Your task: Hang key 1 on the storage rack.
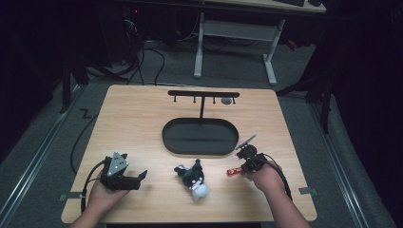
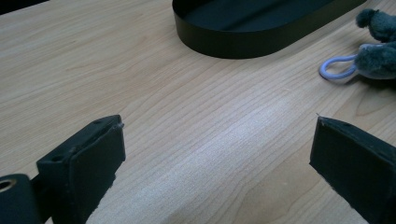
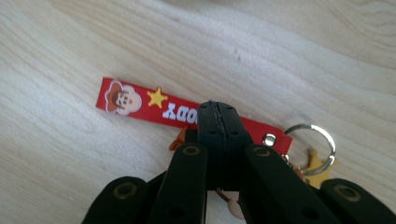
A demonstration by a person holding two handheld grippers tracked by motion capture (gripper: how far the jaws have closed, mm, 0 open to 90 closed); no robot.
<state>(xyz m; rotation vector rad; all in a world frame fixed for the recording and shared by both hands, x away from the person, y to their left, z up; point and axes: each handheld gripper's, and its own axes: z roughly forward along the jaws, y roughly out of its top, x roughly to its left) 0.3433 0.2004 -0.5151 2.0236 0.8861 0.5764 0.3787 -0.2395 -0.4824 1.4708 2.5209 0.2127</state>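
A red keychain strap with a cartoon face, a yellow star and white letters lies against the wooden table. My right gripper is shut on the strap's middle. A metal ring and a yellow star charm hang off its end. In the high view the red keychain sticks out left of the right gripper near the front right. My left gripper rests low at the front left, and in its own view the left gripper is open over bare wood.
A black and white plush toy lies between the grippers, with its pale loop toward the left gripper. A black oval tray sits mid-table under a T-shaped hook rack. A small grey thing hangs there.
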